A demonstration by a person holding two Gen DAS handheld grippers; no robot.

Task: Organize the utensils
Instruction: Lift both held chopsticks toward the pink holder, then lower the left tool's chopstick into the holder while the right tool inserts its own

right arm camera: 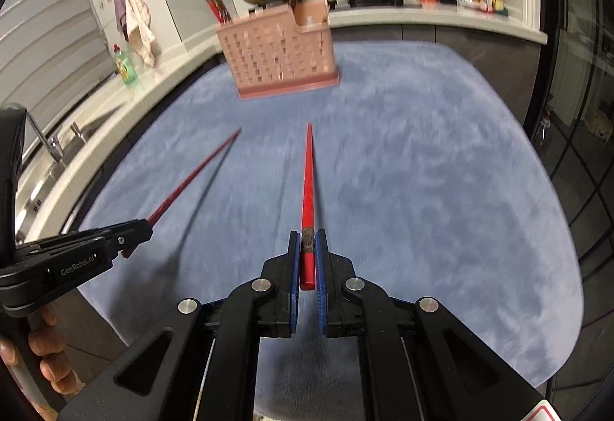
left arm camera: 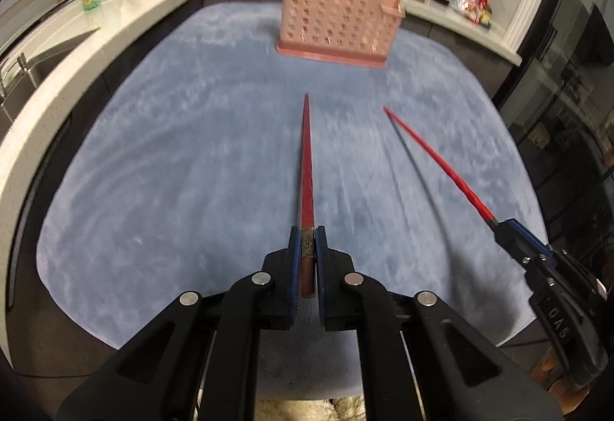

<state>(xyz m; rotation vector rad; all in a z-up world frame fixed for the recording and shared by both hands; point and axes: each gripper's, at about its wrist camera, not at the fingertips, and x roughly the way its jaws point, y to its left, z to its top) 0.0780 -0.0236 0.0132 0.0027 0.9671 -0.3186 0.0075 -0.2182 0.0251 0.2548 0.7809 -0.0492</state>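
Each gripper, left (left arm camera: pixel 306 242) and right (right arm camera: pixel 307 242), pinches a light, stiff, slick red chopstick (left arm camera: pixel 307 167) at its butt, tips toward twelve o'clock, the pink holder (left arm camera: pixel 337 18).

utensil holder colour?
Pink, with a perforated grid front; utensil holder shows best in left wrist view.
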